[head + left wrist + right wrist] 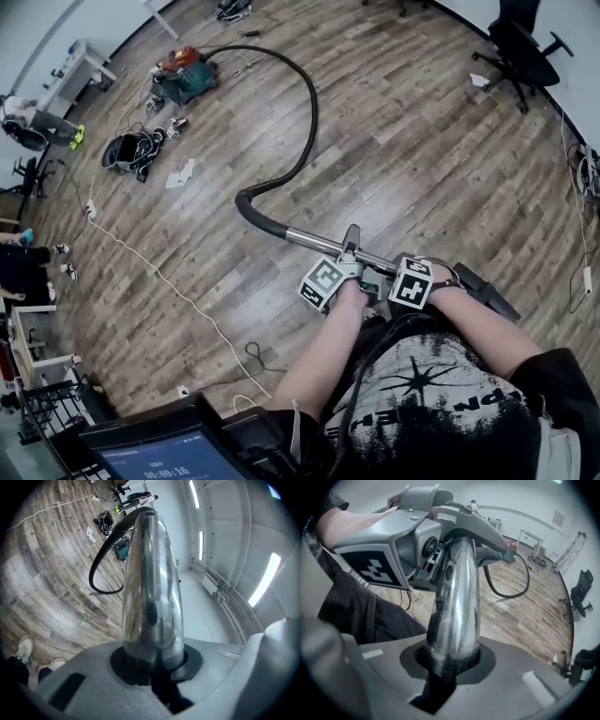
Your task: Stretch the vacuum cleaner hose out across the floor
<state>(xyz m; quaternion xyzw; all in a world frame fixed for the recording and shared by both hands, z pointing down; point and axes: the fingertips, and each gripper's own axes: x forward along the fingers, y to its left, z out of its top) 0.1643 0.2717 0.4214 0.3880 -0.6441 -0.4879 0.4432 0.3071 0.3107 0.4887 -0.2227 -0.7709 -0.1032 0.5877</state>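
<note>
Tube (314,241) in left gripper (153,660), right gripper (449,660)

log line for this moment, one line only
left gripper: shut on metal tube | right gripper: shut on metal tube | hose: curved across floor to vacuum cleaner
</note>
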